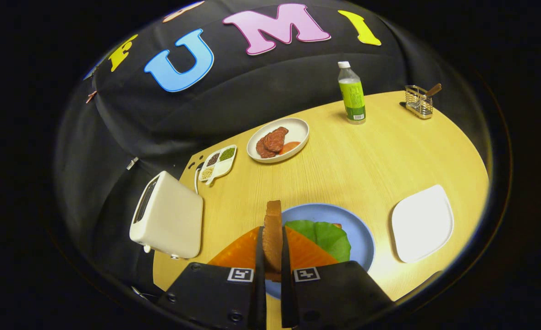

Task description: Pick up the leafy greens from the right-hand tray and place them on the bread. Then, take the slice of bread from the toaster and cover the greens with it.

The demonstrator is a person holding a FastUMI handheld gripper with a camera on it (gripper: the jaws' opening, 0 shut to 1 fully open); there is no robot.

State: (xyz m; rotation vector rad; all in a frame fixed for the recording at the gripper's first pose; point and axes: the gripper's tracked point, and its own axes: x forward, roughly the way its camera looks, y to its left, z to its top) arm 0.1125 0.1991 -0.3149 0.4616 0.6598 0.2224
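I have the gripper [273,250] clamped on the bread slice [273,229], brown-crusted and upright on edge, above the leafy greens [328,238] on the blue plate [357,229] at lower centre.

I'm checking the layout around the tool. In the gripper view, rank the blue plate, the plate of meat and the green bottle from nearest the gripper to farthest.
The gripper is shut on the bread slice, held on edge between its fingers.
1. Blue plate, just ahead, under the greens.
2. Plate of meat, mid-table, beyond the fingers.
3. Green bottle, at the far edge, right of the meat.
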